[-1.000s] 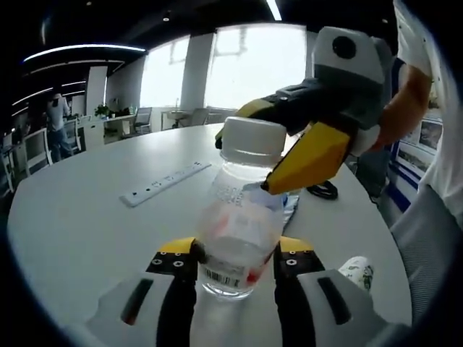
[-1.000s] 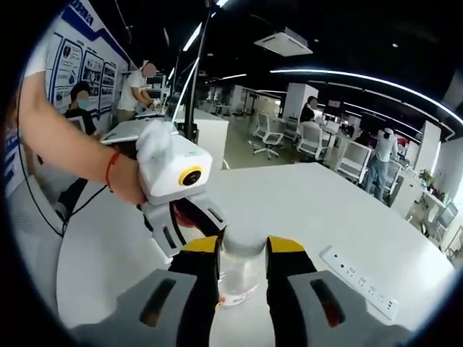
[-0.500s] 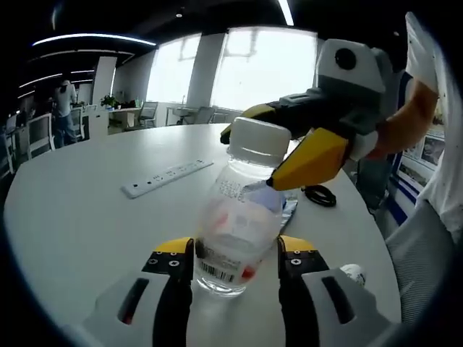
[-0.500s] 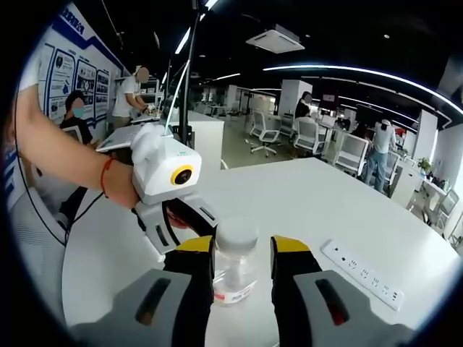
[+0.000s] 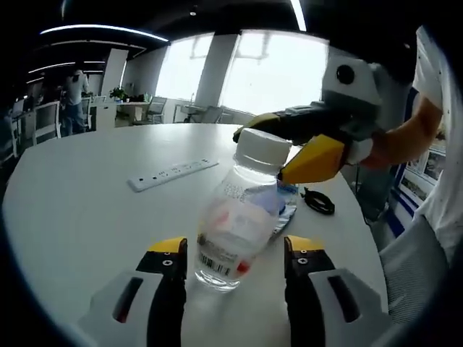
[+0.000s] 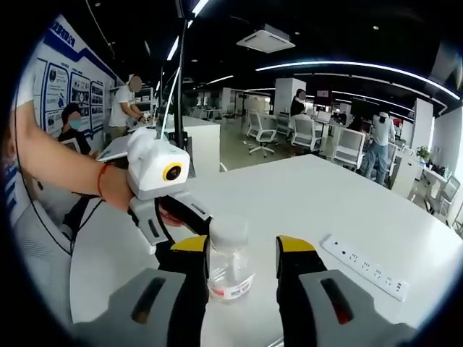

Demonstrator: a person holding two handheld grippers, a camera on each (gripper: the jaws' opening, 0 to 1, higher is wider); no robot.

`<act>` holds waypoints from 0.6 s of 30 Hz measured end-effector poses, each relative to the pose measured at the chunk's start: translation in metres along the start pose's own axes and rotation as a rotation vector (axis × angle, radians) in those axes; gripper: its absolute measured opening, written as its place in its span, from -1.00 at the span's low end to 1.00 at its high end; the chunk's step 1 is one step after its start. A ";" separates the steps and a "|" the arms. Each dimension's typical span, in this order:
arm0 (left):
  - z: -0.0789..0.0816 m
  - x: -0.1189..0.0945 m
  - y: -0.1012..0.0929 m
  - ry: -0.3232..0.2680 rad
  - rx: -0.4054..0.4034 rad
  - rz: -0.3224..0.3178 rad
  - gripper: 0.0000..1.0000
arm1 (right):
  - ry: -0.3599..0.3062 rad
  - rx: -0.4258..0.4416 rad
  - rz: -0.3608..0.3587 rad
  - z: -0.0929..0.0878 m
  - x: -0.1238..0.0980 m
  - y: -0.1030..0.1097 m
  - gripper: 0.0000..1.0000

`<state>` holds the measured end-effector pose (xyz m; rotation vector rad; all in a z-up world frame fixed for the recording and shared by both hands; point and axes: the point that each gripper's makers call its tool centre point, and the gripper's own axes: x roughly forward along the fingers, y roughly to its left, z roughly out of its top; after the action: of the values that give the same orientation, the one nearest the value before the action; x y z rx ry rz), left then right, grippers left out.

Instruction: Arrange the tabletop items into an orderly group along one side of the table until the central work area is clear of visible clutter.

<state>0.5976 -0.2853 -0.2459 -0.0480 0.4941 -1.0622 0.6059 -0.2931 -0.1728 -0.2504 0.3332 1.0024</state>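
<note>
Clear bottle (image 5: 235,224) stands between both grippers' released jaws — its lower half hidden in the right gripper view.

A large round white table (image 5: 79,210) carries everything. A clear plastic bottle with a white cap (image 5: 235,220) stands on it, tilted in the left gripper view. Farther along lies a long white power strip (image 5: 173,173), well apart from it. Just beyond the bottle lies a crumpled blue-and-silver wrapper (image 5: 287,206), and beside that a small black cable loop (image 5: 318,202).
</note>
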 end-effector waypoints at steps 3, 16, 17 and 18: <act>0.000 -0.004 -0.001 -0.003 -0.018 0.008 0.16 | -0.001 0.006 -0.005 0.000 -0.005 -0.002 -0.26; 0.004 -0.021 -0.010 -0.018 -0.058 0.033 0.25 | 0.012 0.045 -0.012 -0.009 -0.027 -0.011 -0.09; 0.005 -0.023 -0.010 -0.016 -0.056 0.038 0.25 | 0.011 0.047 -0.013 -0.010 -0.029 -0.012 -0.08; 0.005 -0.023 -0.011 -0.017 -0.058 0.039 0.25 | 0.009 0.051 -0.014 -0.009 -0.030 -0.012 -0.06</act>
<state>0.5820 -0.2718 -0.2297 -0.0981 0.5084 -1.0080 0.5997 -0.3264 -0.1690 -0.2114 0.3640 0.9778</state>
